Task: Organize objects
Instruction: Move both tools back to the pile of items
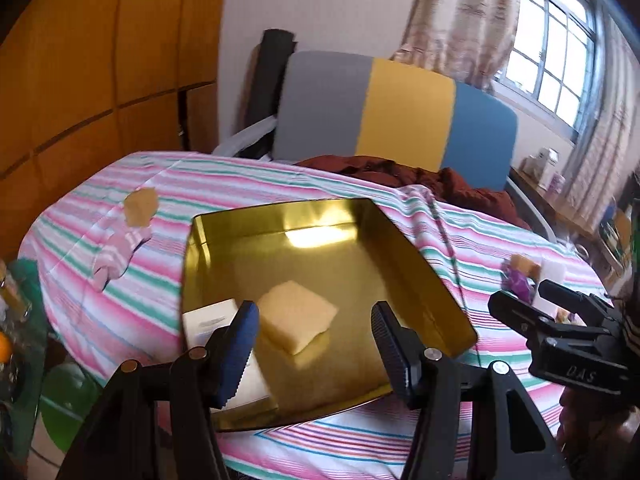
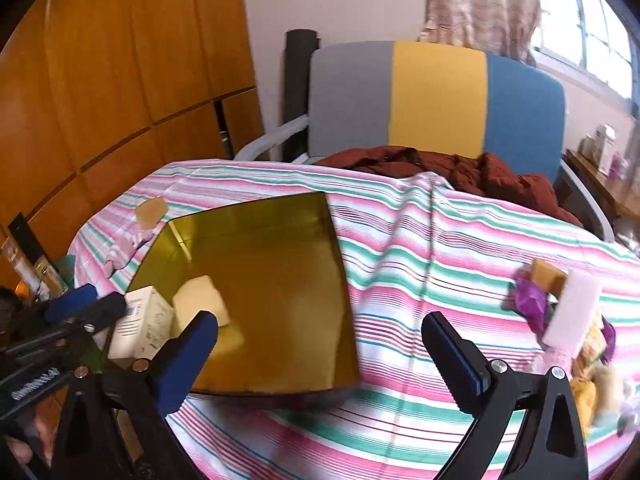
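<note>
The left gripper hung with its fingers apart and nothing between them, poised over the near end of the gold tin. The right gripper was likewise open and empty, over the striped cloth just right of the tin. Inside the tin, by its near-left corner, lay a pale yellow sponge block touching a white carton. The sponge would likely be light and squashy, best pinched across its flat sides; the carton stiff but crushable. Loose pieces waited well apart from the tin: a tan block and pink sock to its left, a white block and purple wrapper to its right. The tin's raised walls asked for a lift-over; its far half stood free.
</note>
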The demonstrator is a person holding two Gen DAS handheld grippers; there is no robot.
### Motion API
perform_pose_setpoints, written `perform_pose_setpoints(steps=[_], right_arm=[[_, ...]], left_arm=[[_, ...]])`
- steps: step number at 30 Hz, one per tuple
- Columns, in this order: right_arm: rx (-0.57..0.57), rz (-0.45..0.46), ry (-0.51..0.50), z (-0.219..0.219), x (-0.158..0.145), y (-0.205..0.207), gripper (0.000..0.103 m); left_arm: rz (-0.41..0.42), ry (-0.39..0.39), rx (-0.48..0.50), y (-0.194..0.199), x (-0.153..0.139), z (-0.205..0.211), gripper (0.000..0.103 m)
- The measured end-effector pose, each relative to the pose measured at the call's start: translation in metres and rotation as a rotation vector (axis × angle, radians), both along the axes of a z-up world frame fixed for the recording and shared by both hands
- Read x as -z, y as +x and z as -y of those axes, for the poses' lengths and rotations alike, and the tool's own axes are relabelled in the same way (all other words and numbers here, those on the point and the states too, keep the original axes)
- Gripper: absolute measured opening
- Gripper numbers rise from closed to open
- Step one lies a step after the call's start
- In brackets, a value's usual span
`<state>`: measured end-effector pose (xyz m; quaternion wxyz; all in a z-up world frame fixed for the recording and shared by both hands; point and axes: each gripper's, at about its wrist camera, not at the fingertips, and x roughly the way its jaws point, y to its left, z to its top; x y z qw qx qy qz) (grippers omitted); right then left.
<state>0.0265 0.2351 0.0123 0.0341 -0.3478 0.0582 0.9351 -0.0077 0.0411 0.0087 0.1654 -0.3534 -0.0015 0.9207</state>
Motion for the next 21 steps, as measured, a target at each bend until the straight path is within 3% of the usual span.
perform_pose_setpoints(steps=[6, 12, 21], right_arm=[[0.103, 0.021, -0.026, -0.050, 0.006, 0.019, 0.103], [0.219, 0.099, -0.068, -0.119, 0.016, 0.049, 0.103], [0.444, 0.118, -0.234, -0.232, 0.015, 0.108, 0.103]], left_arm=[[0.011, -0.006, 0.125, 0.000, -0.004, -0.037, 0.059], [0.041, -0.001, 0.258, 0.003, -0.005, -0.078, 0.059], [0.108, 0.000, 0.484, 0.009, 0.002, -0.164, 0.059]])
